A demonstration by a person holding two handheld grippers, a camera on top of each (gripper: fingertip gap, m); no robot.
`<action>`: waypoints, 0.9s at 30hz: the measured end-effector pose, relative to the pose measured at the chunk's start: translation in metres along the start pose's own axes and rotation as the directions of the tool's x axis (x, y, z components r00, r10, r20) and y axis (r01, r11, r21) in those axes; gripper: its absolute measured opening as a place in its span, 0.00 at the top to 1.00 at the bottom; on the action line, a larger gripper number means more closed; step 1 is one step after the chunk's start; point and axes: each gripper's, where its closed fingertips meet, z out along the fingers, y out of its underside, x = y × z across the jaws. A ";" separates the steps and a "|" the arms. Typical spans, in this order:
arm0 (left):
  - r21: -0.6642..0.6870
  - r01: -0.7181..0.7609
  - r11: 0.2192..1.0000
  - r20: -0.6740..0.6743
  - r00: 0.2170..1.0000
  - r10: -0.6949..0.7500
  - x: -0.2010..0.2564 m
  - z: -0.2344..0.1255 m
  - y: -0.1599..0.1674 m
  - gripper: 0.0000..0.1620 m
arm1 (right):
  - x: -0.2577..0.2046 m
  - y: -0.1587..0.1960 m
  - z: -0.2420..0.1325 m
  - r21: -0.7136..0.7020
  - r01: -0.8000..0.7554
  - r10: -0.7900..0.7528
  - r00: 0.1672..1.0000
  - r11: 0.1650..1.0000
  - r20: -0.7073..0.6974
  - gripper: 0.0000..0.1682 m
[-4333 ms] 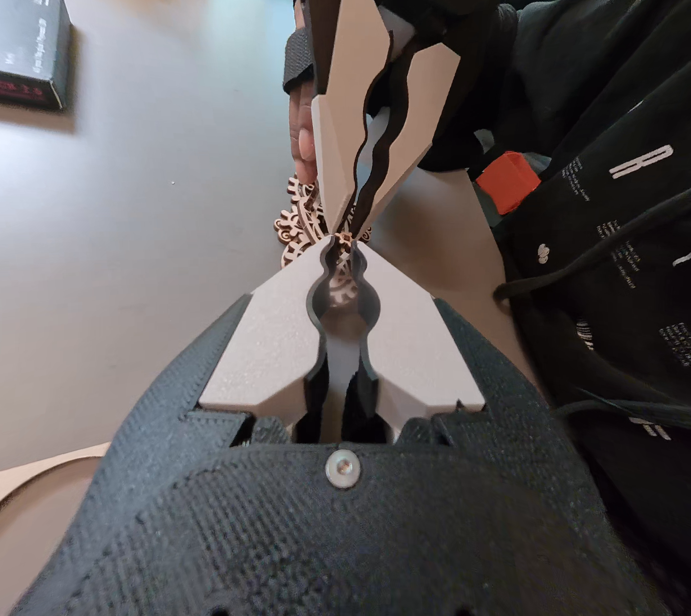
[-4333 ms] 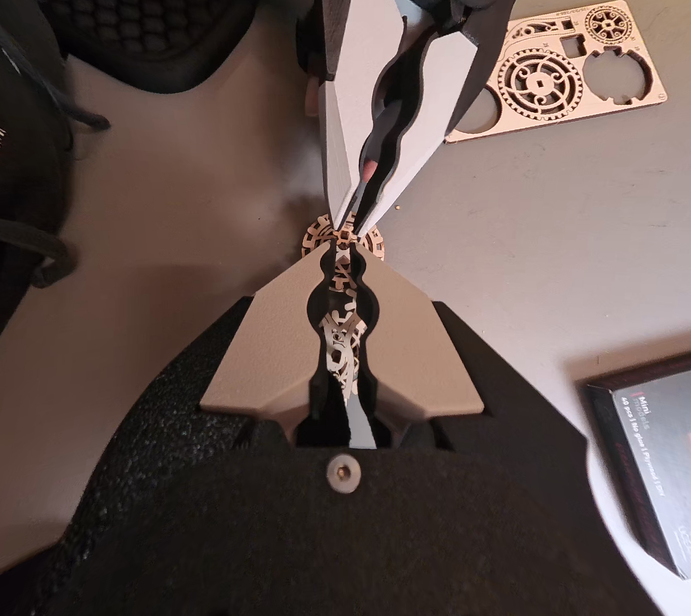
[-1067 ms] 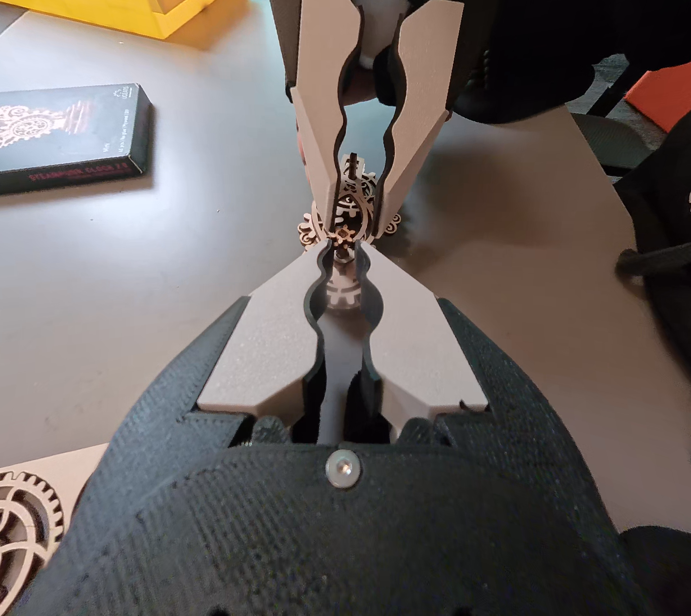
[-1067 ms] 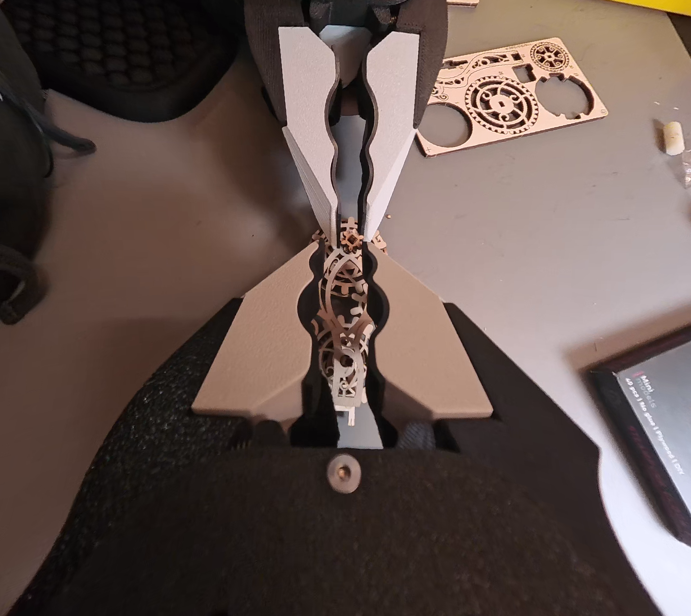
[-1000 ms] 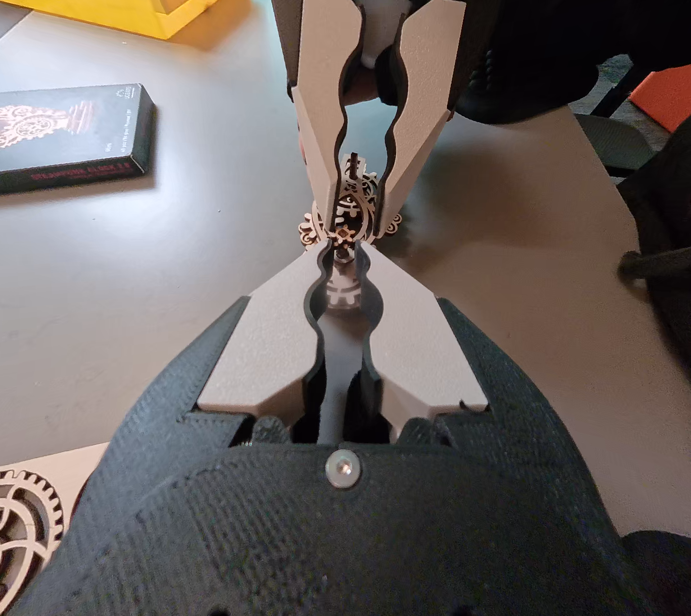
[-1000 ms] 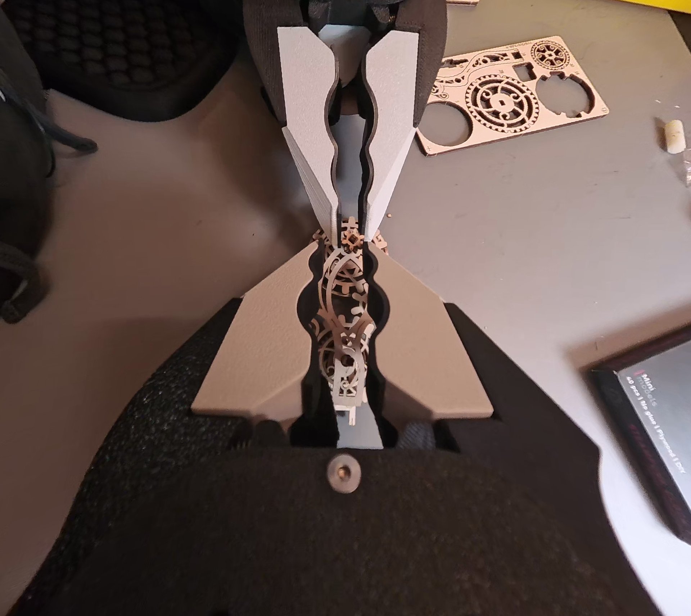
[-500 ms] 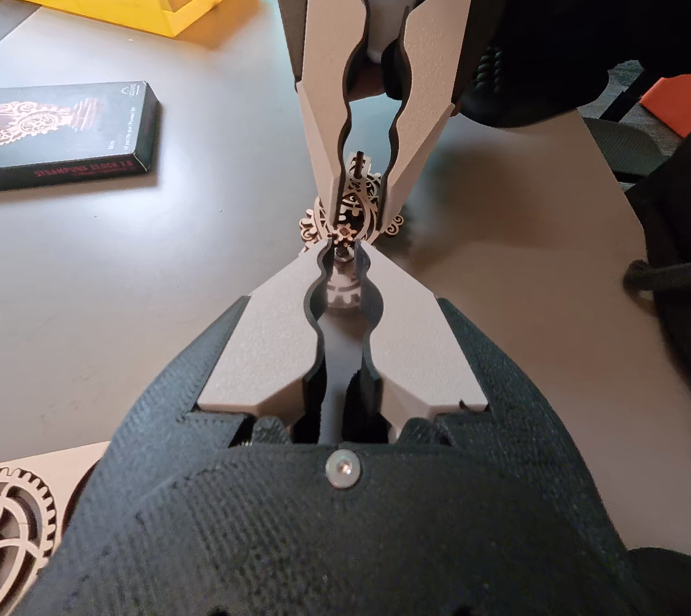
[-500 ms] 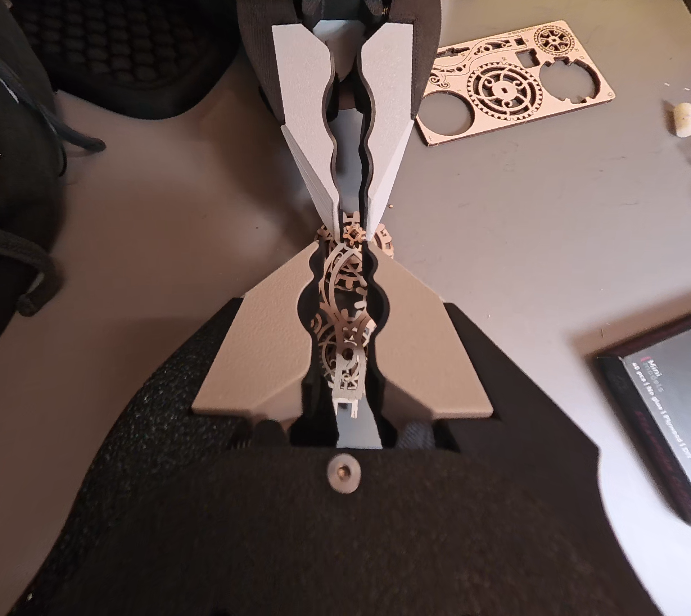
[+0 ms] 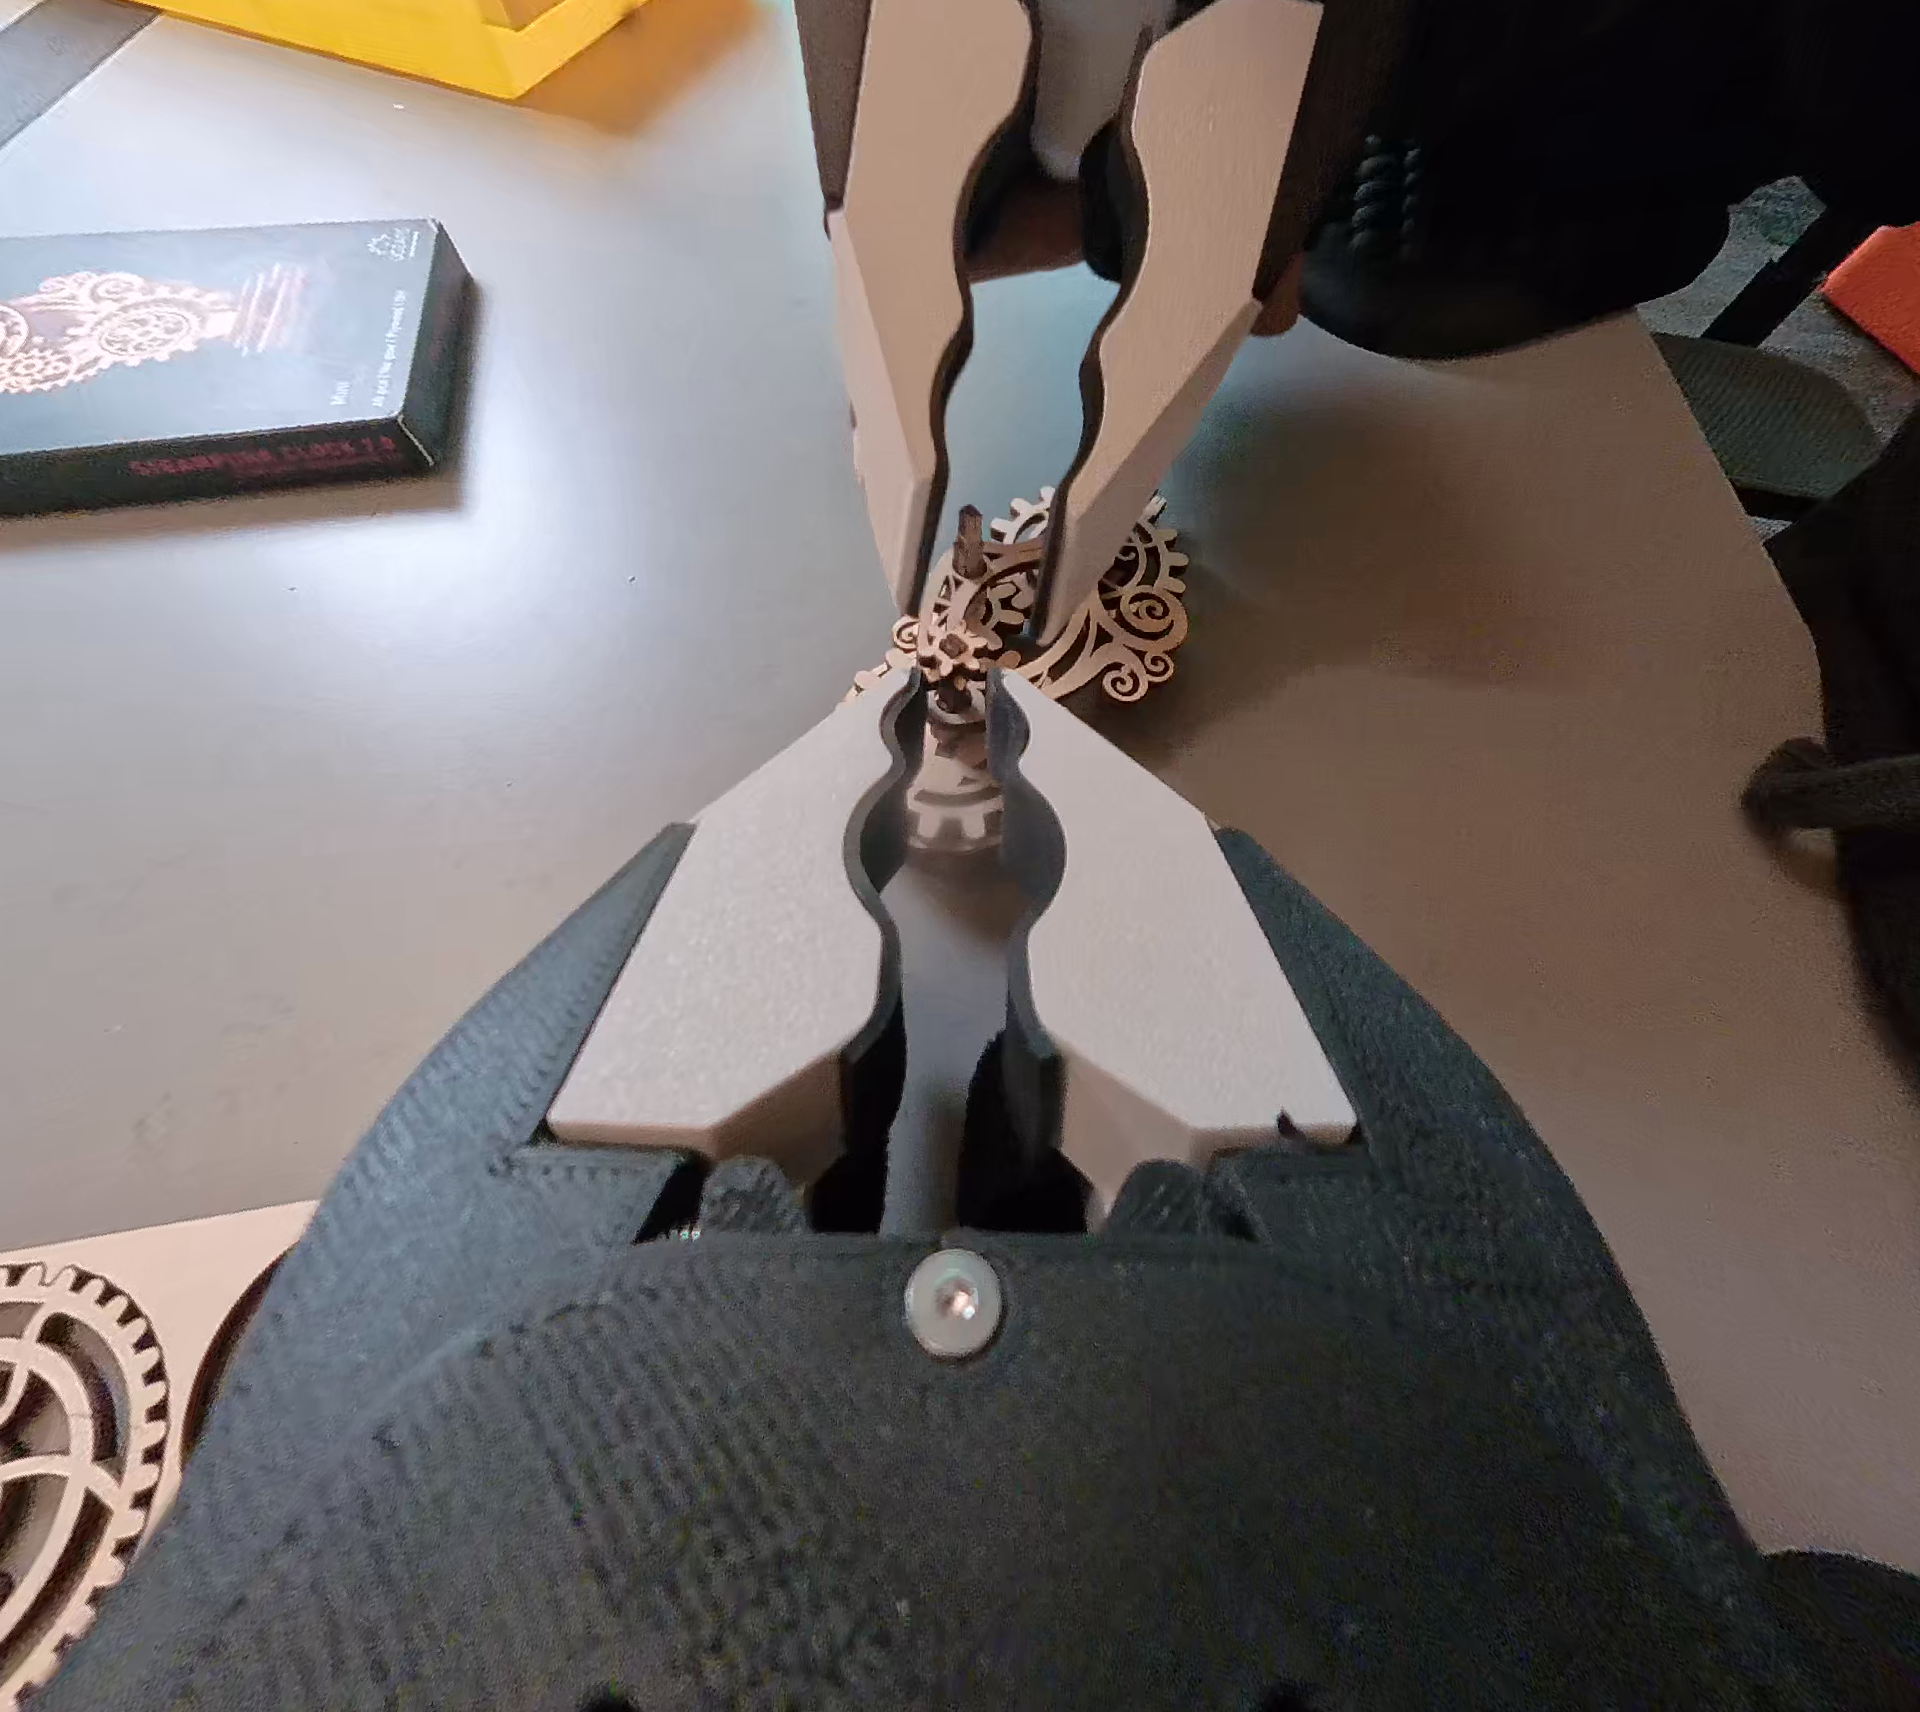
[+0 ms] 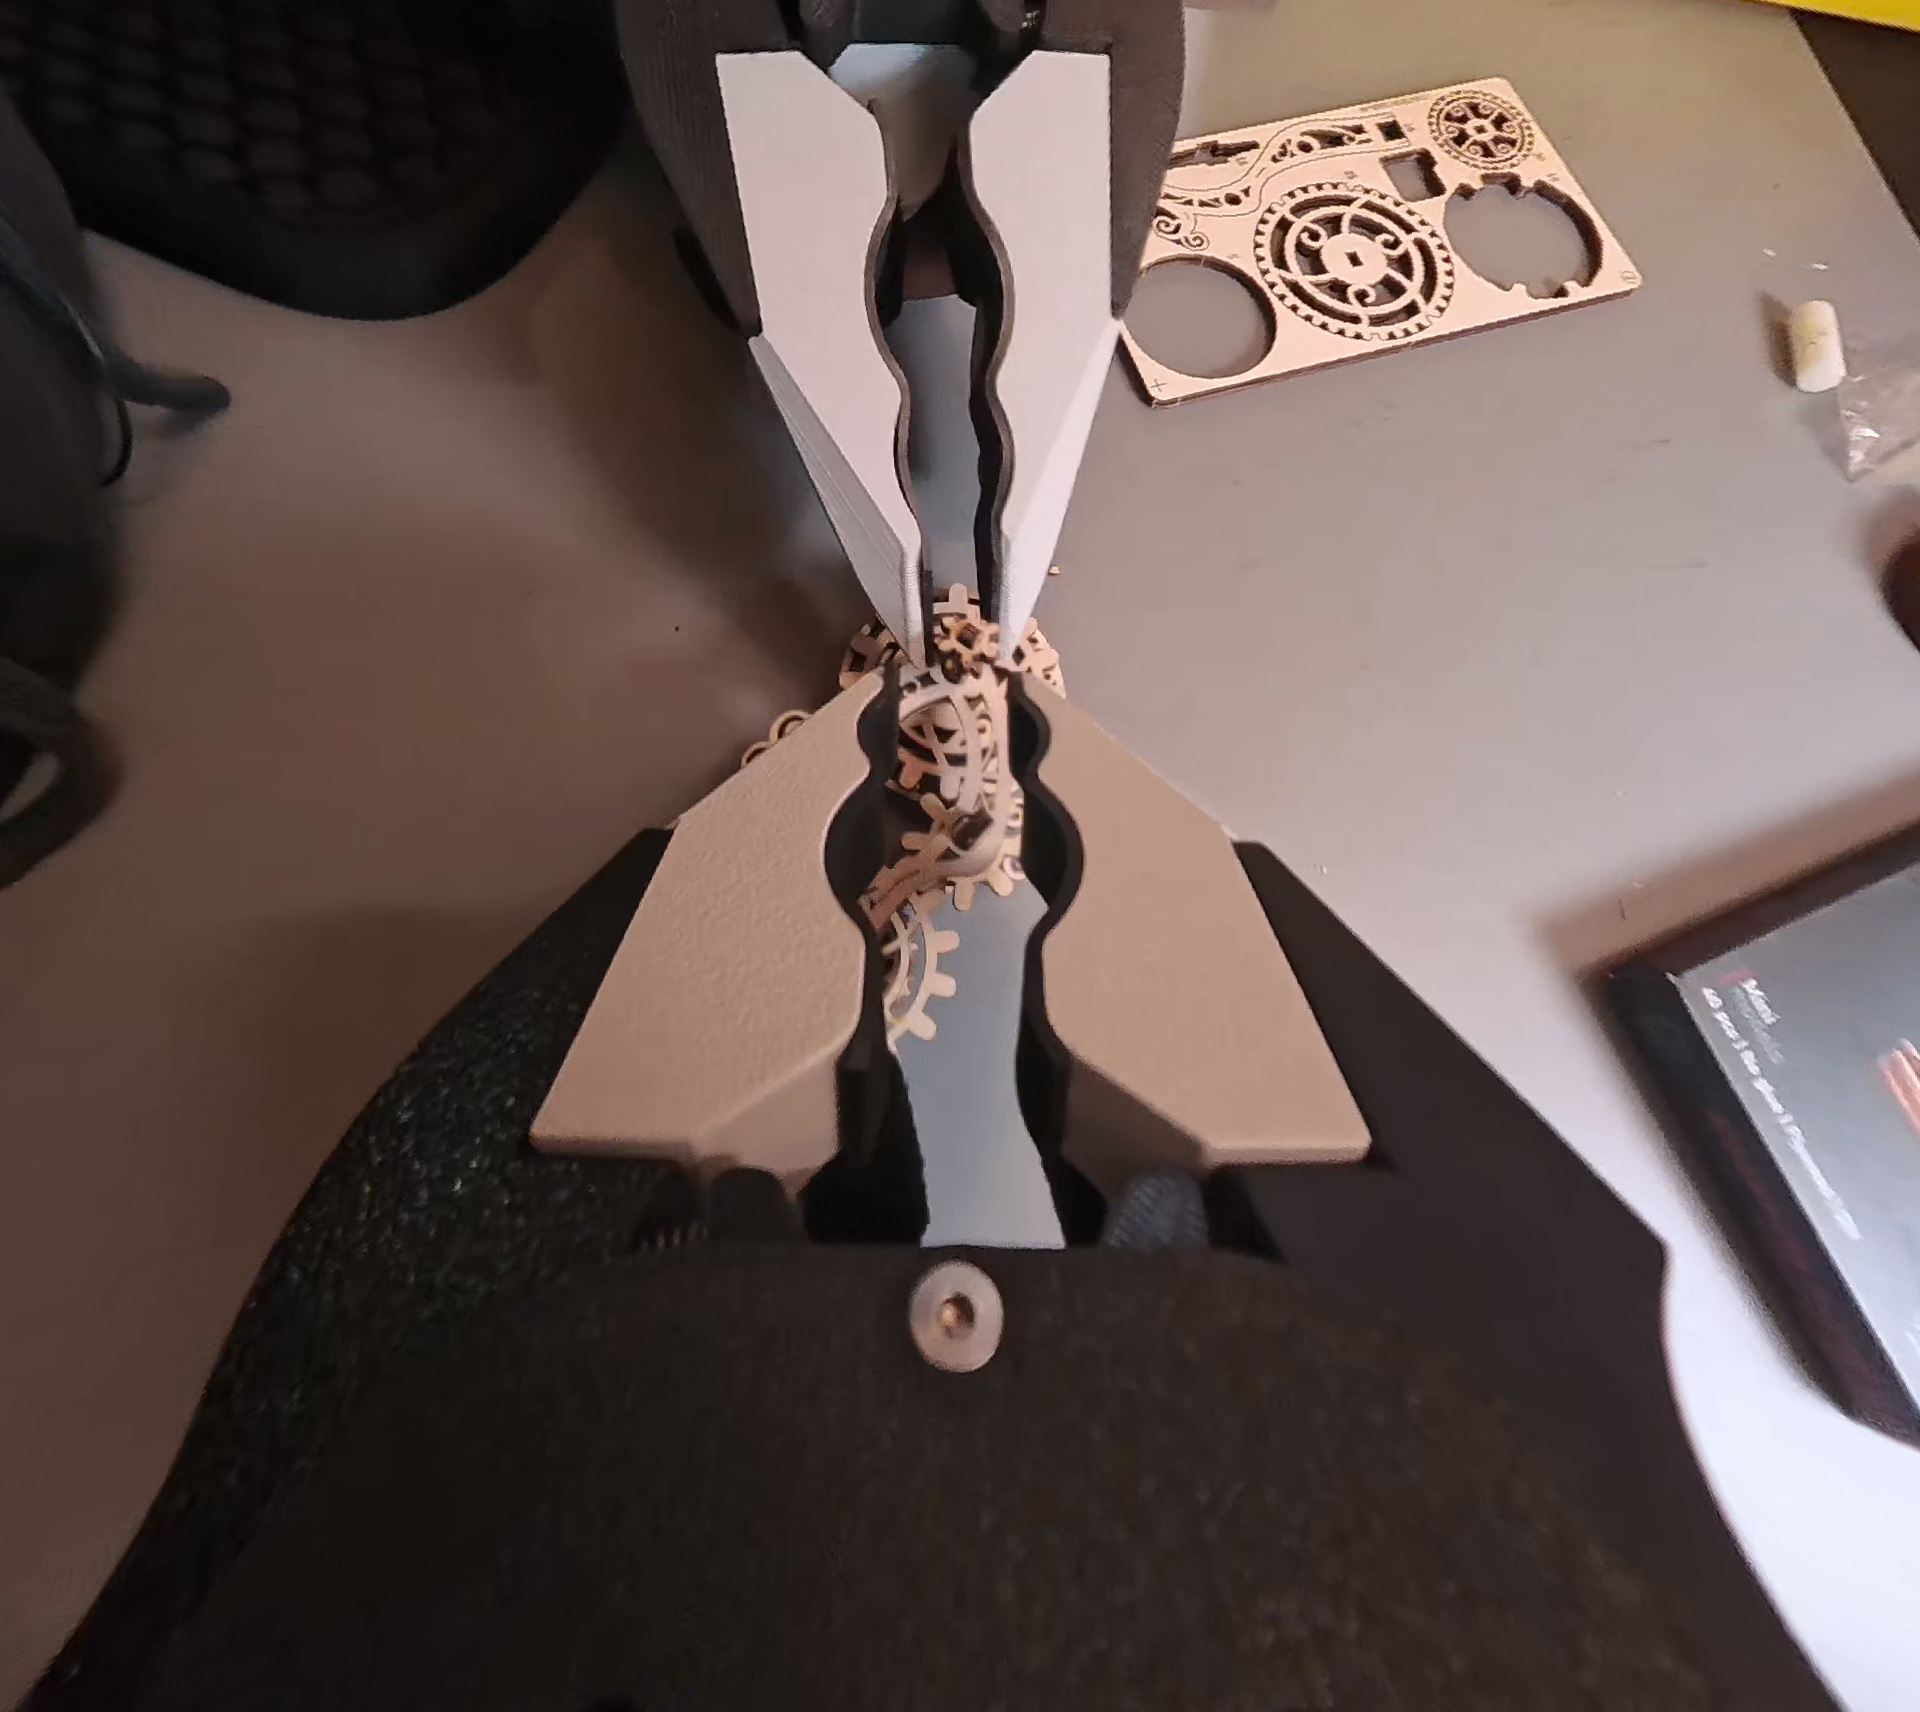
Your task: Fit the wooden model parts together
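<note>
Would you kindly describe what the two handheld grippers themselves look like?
Both match. The left gripper and right gripper each have a textured black printed body with one silver screw in the middle, and two pale grey wedge-shaped jaws that taper to a point, lined inside with wavy black pads.

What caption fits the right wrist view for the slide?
Right gripper clamps the wooden gear model while the left gripper meets it tip to tip above the grey table.
</note>
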 end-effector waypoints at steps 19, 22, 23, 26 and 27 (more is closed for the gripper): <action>0.003 0.033 0.999 0.010 0.999 -0.033 -0.001 0.000 0.000 0.94 | 0.004 0.001 0.002 0.014 0.007 -0.007 1.000 1.000 -0.017 1.00; 0.002 0.044 0.999 0.013 0.999 -0.044 -0.002 0.000 0.000 0.94 | 0.005 0.004 0.004 -0.005 0.012 -0.012 0.999 1.000 -0.030 1.00; 0.001 0.044 0.999 0.012 0.999 -0.044 -0.002 0.000 0.000 0.94 | 0.006 0.005 0.005 -0.009 0.015 -0.015 0.999 1.000 -0.046 1.00; -0.011 0.039 0.999 0.011 0.999 -0.039 -0.002 0.000 0.002 0.92 | 0.006 0.004 0.002 -0.009 0.016 -0.016 0.999 1.000 -0.038 0.98; -0.005 0.037 0.999 0.007 0.999 -0.037 -0.001 0.000 0.001 0.90 | 0.007 0.003 0.000 0.003 0.009 -0.008 0.999 1.000 -0.035 0.97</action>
